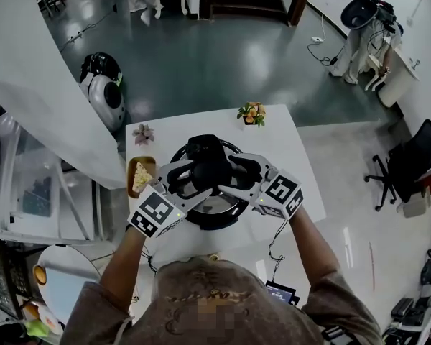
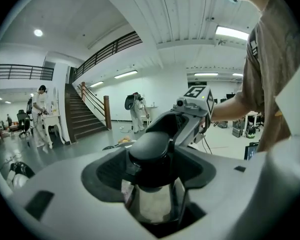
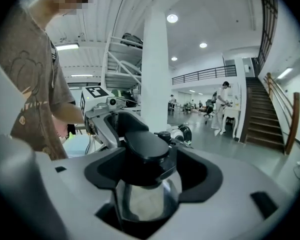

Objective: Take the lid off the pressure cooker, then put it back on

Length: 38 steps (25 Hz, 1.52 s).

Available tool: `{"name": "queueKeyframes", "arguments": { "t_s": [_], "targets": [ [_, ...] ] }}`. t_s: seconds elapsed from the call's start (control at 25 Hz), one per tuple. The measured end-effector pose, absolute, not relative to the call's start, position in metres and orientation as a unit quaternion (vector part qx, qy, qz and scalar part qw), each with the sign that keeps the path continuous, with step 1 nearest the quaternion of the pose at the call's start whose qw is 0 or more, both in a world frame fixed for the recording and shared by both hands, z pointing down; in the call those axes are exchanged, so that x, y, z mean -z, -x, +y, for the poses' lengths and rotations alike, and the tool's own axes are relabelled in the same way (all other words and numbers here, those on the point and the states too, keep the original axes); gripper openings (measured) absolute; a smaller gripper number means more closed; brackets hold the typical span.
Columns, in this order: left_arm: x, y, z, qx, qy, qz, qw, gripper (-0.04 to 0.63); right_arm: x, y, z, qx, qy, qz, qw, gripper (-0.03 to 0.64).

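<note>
- White worktop (image 1: 284,146) carries the pressure cooker (image 1: 217,220) at its middle, directly below me, with a flowerpot (image 1: 251,113) well apart at the far edge.
- Polished steel lid (image 3: 146,200) sits on the pot, not yet lifted. I judge it heavy, rigid and slick, so a pinch on the bare metal would likely slide off.
- Left claw (image 1: 195,180) is spread wide and grips nothing. The black handle (image 1: 207,162) at the lid's centre stands between its jaws, with a gap showing on each side.
- Right claw (image 1: 238,174) faces it from the opposite side, likewise spread wide and empty, the same handle between its jaws.
- Handle looks like moulded plastic, matte and stiff. To my mind it is the one sound place to take hold, squeezed from opposite sides below its rounded cap.
- Lids like this usually lock by twisting, I'd guess, so both claws should bite firmly before any turn, then raise it level.
</note>
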State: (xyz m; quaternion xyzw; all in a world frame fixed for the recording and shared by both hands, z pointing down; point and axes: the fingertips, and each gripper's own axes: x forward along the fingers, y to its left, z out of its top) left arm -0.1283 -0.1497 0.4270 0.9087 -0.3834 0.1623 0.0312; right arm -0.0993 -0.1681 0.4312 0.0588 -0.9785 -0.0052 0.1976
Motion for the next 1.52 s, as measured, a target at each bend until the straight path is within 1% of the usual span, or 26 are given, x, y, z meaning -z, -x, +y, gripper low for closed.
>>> {"name": "queueKeyframes", "arguments": {
  "t_s": [0.16,0.36,0.48,0.68,1.04,1.52],
  "targets": [
    [-0.43,0.128,-0.152,-0.174,-0.908,-0.38,0.035,0.279,-0.432,0.107,-0.168,0.008,-0.027,-0.978,0.205,0.307],
    [-0.427,0.123,-0.154,-0.186,-0.911,-0.367,0.022,0.268,-0.434,0.108,-0.166,0.014,-0.008,-0.977,0.211,0.299],
    [-0.427,0.123,-0.154,-0.186,-0.912,-0.364,0.02,0.266,-0.435,0.11,-0.165,0.017,0.008,-0.976,0.218,0.276],
    [-0.428,0.123,-0.155,-0.182,-0.913,-0.365,0.014,0.259,-0.436,0.109,-0.164,0.018,0.016,-0.976,0.216,0.27],
    [-0.427,0.125,-0.156,-0.177,-0.924,-0.338,0.013,0.256,-0.434,0.11,-0.165,0.012,-0.014,-0.976,0.219,0.27],
    [-0.427,0.128,-0.156,-0.175,-0.954,-0.242,0.0,0.256,-0.433,0.111,-0.162,-0.021,-0.109,-0.968,0.225,0.27]
  ]
}}
